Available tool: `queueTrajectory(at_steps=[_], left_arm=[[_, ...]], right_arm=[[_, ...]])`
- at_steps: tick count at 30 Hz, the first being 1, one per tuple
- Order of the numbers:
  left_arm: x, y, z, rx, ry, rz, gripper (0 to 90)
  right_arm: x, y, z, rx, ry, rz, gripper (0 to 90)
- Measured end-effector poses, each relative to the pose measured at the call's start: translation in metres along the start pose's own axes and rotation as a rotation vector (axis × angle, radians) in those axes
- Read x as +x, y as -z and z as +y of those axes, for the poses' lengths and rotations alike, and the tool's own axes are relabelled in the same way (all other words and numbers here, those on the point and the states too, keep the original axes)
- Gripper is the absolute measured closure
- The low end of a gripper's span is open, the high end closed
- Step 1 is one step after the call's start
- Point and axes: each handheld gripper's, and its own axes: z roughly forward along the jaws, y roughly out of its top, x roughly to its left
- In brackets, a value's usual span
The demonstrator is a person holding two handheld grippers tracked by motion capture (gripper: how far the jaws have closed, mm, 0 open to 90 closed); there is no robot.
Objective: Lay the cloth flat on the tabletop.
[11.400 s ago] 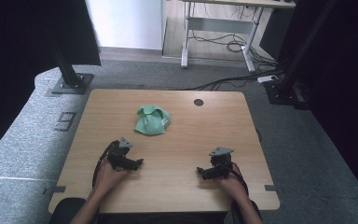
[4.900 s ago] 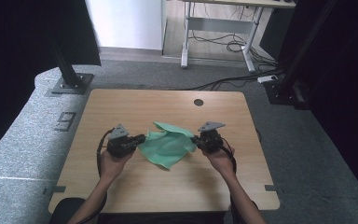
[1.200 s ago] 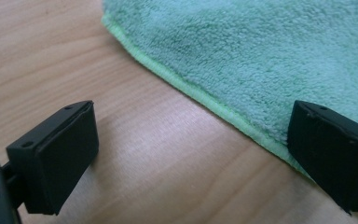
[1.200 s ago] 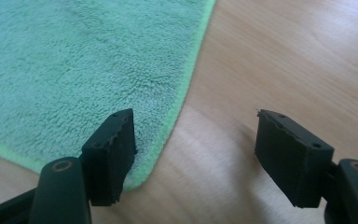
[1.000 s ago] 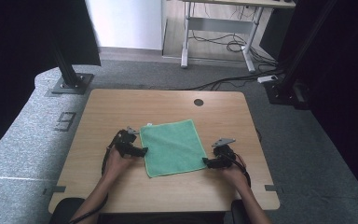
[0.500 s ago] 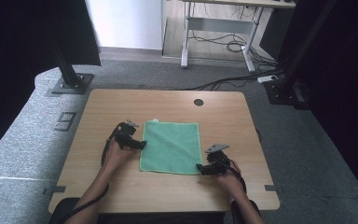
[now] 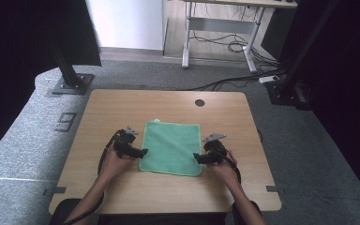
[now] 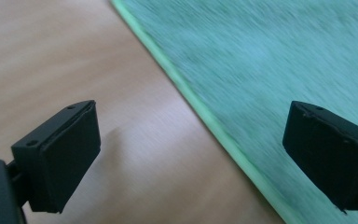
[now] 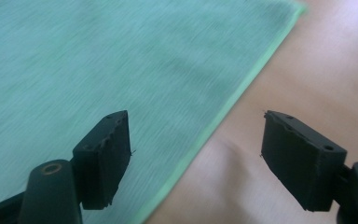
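A green cloth (image 7: 172,147) lies spread flat in the middle of the wooden table (image 7: 112,108). My left gripper (image 7: 142,152) hovers at the cloth's left edge, open, with one jaw over the bare wood and the other over the cloth (image 8: 279,70). At the cloth's right edge near the front corner, my right gripper (image 7: 197,157) is open too, its jaws straddling the hem of the cloth (image 9: 98,60). Neither gripper holds anything.
A round cable hole (image 7: 199,102) sits at the table's far edge. Black stand bases (image 7: 70,84) rest on the grey floor beyond the table's far corners. Bare wood surrounds the cloth on all sides.
The cloth was crumpled, then both grippers lifted and spread it flat. In the last second both grippers have let go and now stand open at its left and right edges.
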Motion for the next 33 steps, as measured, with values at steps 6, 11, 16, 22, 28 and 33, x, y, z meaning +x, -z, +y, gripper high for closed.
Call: queueTrajectory(at_steps=[6, 11, 16, 22, 28, 33], left_arm=[[-0.011, 0.0, -0.01, 0.028, -0.035, -0.004, 4.1], [-0.011, 0.0, -0.014, 0.048, -0.04, 0.024, 4.1], [-0.009, 0.002, -0.016, 0.049, -0.027, 0.031, 4.2], [-0.008, 0.001, -0.017, 0.044, -0.022, 0.036, 3.3], [-0.008, 0.001, -0.017, 0.042, -0.022, 0.034, 3.2], [-0.007, 0.006, -0.019, 0.012, -0.022, 0.019, 2.5]], right_arm=[[-0.016, -0.025, 0.018, 0.009, -0.028, -0.052, 23.3], [-0.025, -0.038, 0.016, 0.039, -0.041, -0.086, 22.2], [-0.032, -0.041, 0.014, 0.014, -0.079, -0.072, 21.1], [-0.037, -0.045, 0.017, 0.013, -0.09, -0.069, 19.8], [-0.037, -0.045, 0.015, 0.003, -0.098, -0.061, 20.3], [-0.036, -0.038, 0.013, -0.023, -0.085, -0.04, 19.5]])
